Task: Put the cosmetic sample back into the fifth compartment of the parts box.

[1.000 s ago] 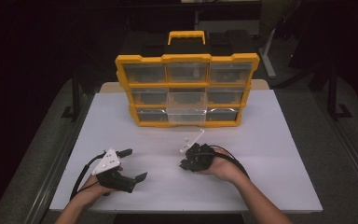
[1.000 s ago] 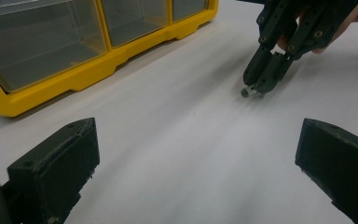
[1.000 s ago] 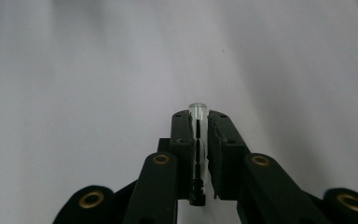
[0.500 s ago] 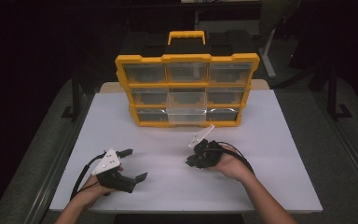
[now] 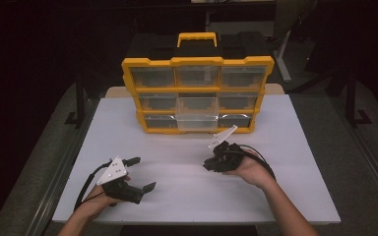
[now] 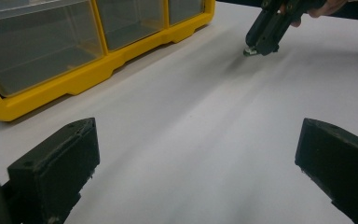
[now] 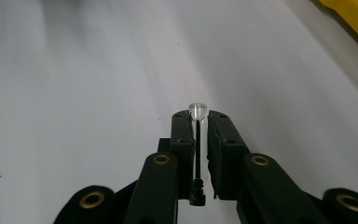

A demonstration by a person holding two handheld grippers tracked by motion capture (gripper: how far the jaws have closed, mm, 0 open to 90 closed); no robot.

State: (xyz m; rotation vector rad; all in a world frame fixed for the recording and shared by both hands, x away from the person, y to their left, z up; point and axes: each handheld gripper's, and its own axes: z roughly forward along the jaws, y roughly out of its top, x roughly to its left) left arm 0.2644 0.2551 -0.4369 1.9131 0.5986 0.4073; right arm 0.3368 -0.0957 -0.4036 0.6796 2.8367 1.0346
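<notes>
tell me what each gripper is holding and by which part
Right gripper pinches a small clear piece along its length, its rounded end poking out. Left gripper holds nothing.

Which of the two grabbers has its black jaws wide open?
The left gripper, at the near left of the table. Its jaws stand far apart with nothing between, while the right gripper is pinched on a small clear piece.
</notes>
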